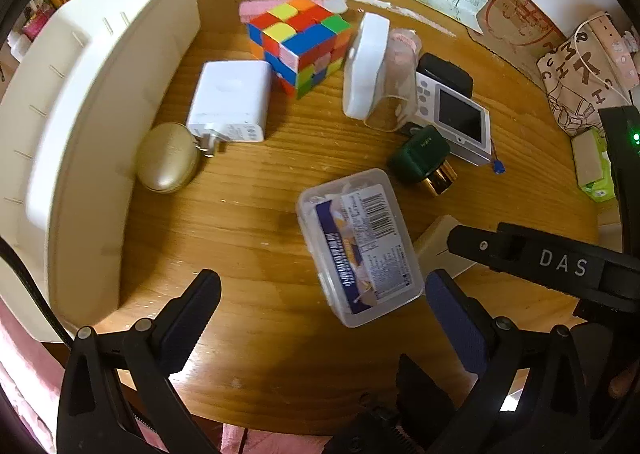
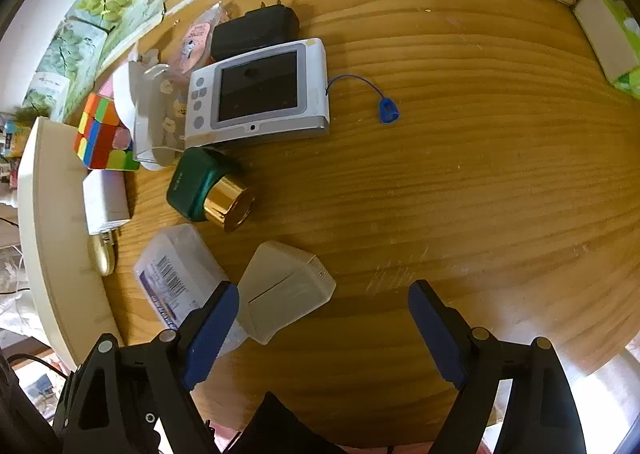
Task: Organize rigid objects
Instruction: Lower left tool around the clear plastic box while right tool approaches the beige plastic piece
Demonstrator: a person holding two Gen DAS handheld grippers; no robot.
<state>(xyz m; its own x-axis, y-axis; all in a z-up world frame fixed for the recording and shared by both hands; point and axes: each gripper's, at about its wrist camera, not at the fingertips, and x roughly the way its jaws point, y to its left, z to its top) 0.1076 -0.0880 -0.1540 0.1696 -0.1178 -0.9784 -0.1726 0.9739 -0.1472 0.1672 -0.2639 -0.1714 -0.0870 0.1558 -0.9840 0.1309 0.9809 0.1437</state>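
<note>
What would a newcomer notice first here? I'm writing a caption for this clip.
The bright cube stands out at the far side of the wooden table, next to a white charger and a cream tray on the left. Nearer, a clear box lies between the open left gripper fingers, and a green bottle with a gold cap sits mid-table.

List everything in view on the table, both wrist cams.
Organizer tray: 1, cream, table's left edge.
Puzzle cube: 1, multicolour, far centre.
Charger: 1, white, beside cube.
Oval case: 1, gold, against tray.
Clear box: 1, barcode label, near centre.
Beige box: 1, right of clear box.
Green bottle: 1, gold cap, lying down.
Screen device: 1, white-grey, blue strap.
Black adapter: 1, behind device.
Left claw: open, over clear box.
Right claw: open, at beige box.
</note>
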